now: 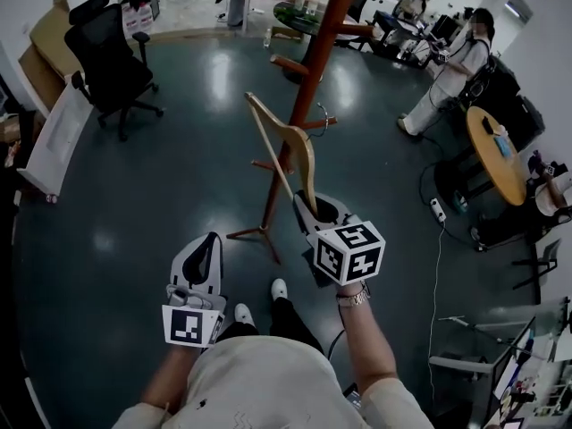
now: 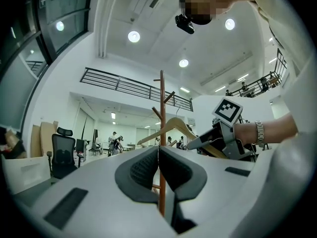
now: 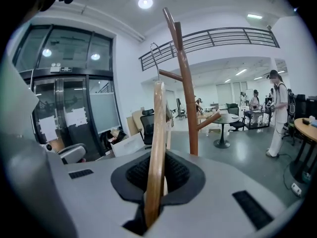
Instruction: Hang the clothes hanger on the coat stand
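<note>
A wooden clothes hanger (image 1: 288,146) with a metal hook (image 1: 327,117) is held up in front of the wooden coat stand (image 1: 308,79). My right gripper (image 1: 315,211) is shut on the hanger's lower end. In the right gripper view the hanger (image 3: 157,148) rises from between the jaws, its hook (image 3: 157,53) near a side peg of the coat stand (image 3: 185,93). My left gripper (image 1: 204,259) is lower left, shut and holding nothing. In the left gripper view its pads (image 2: 143,168) meet, with the coat stand (image 2: 161,128) and hanger (image 2: 174,128) ahead.
A black office chair (image 1: 109,61) stands far left on the dark floor. A round wooden table (image 1: 497,153) is at the right, with a person (image 1: 451,71) in white standing beyond it. The stand's feet (image 1: 255,232) spread near my shoes. A white board (image 1: 54,141) leans at the left.
</note>
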Demonstrator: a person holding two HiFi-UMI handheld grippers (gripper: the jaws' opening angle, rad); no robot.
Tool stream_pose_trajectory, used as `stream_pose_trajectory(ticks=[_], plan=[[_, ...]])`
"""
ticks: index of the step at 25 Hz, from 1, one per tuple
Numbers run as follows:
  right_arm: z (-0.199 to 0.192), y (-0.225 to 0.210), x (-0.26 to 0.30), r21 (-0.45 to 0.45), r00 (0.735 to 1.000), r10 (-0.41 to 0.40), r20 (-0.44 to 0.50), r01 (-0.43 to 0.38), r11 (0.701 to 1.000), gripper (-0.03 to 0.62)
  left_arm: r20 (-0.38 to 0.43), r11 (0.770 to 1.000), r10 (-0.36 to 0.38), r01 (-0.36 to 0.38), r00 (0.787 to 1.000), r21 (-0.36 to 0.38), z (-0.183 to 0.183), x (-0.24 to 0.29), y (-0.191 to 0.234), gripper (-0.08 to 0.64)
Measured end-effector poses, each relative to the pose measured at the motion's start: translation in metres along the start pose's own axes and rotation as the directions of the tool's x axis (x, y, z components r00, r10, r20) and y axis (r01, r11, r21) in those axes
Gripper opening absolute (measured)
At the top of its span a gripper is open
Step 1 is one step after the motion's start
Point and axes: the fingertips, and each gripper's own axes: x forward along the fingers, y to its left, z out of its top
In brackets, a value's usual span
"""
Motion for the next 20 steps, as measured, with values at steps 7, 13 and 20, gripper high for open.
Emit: stream_pose_trajectory(ticks=[7, 13, 20], plan=[[0.024, -0.041, 0.043, 0.002, 0.999, 0.042, -0.033, -0.042, 0.999, 0.040, -0.003, 0.997, 0.083, -0.083, 0.997, 0.010, -0.003, 0.027, 0.006, 0.014], [0.047, -0.065, 0.081, -0.003, 0.996, 0.081, -0.034, -0.081, 0.997, 0.040, -0.009, 0.987, 0.160, -0.160, 0.987, 0.010, -0.008, 0.048, 0.016, 0.014], [0.045, -0.080, 0.107, 0.004, 0.992, 0.107, -0.065, -0.107, 0.994, 0.040, -0.021, 0.976, 0.220, -0.220, 0.975, 0.011, -0.014, 0.063, 0.028, 0.014]])
